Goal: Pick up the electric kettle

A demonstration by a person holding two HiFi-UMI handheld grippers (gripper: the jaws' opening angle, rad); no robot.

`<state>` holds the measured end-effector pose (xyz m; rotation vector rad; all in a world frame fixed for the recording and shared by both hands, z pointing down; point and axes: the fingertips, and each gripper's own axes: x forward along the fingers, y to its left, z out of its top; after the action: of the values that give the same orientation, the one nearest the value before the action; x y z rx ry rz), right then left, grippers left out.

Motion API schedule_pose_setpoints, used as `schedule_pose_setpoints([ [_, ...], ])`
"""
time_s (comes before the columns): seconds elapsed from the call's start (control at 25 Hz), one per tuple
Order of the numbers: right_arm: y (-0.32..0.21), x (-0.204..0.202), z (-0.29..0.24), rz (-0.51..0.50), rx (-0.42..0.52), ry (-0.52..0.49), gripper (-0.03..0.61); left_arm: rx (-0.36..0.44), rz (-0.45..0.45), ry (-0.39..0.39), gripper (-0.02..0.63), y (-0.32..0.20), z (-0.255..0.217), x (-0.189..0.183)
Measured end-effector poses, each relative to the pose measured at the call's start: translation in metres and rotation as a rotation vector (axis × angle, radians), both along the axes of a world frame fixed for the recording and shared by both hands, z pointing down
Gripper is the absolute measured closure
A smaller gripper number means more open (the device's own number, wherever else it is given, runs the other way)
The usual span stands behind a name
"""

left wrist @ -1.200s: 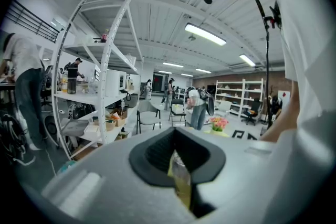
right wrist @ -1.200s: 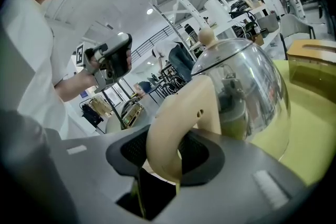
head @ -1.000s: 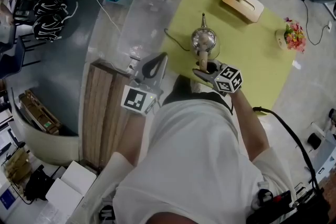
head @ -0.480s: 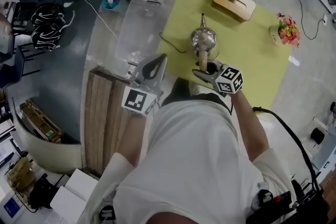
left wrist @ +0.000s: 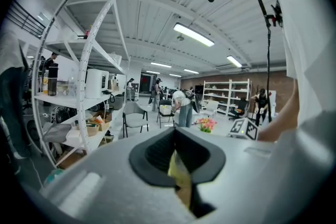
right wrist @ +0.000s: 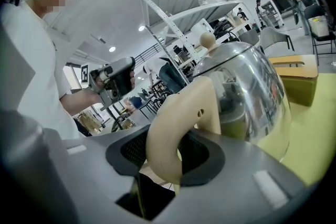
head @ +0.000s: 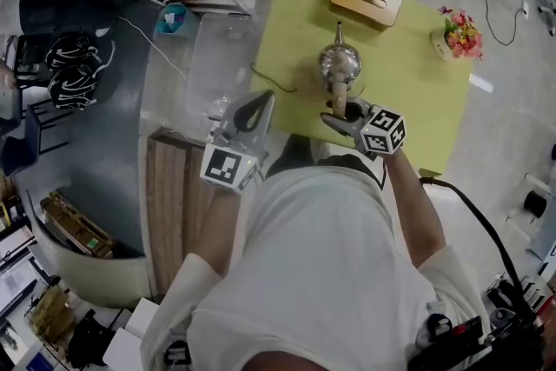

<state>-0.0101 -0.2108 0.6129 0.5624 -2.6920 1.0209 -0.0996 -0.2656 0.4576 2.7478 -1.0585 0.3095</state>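
Workshop floor, yellow bench (head: 408,100). Item: kettle (head: 338,62), steel, upright near bench centre, spout pointing away from the person, cord trailing left. Right tool (head: 341,113) clamped on its cream handle (right wrist: 164,149), the grip most likely to keep it level for lifting; whether the base is clear of the bench is unclear. Left tool (head: 258,104): jaws narrow, empty, off the bench edge, spare. Box (head: 365,1) and flowers (head: 458,36) well apart.

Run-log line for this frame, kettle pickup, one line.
right tongs: shut on handle of electric kettle | left tongs: shut, empty | kettle: upright over yellow-green table | lift-off: cannot tell
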Motion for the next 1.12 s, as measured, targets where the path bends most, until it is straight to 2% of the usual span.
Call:
schedule_pose_setpoints([
  [0.28,-0.001,0.027,-0.002,0.111,-0.01,-0.017,0.431,0.003,0.075,0.005,0.609,-0.003,-0.003,0.025],
  [1.12,0.002,0.11,0.008,0.343,-0.011,-0.016,0.431,-0.01,0.242,-0.007,0.609,-0.009,0.001,0.096],
])
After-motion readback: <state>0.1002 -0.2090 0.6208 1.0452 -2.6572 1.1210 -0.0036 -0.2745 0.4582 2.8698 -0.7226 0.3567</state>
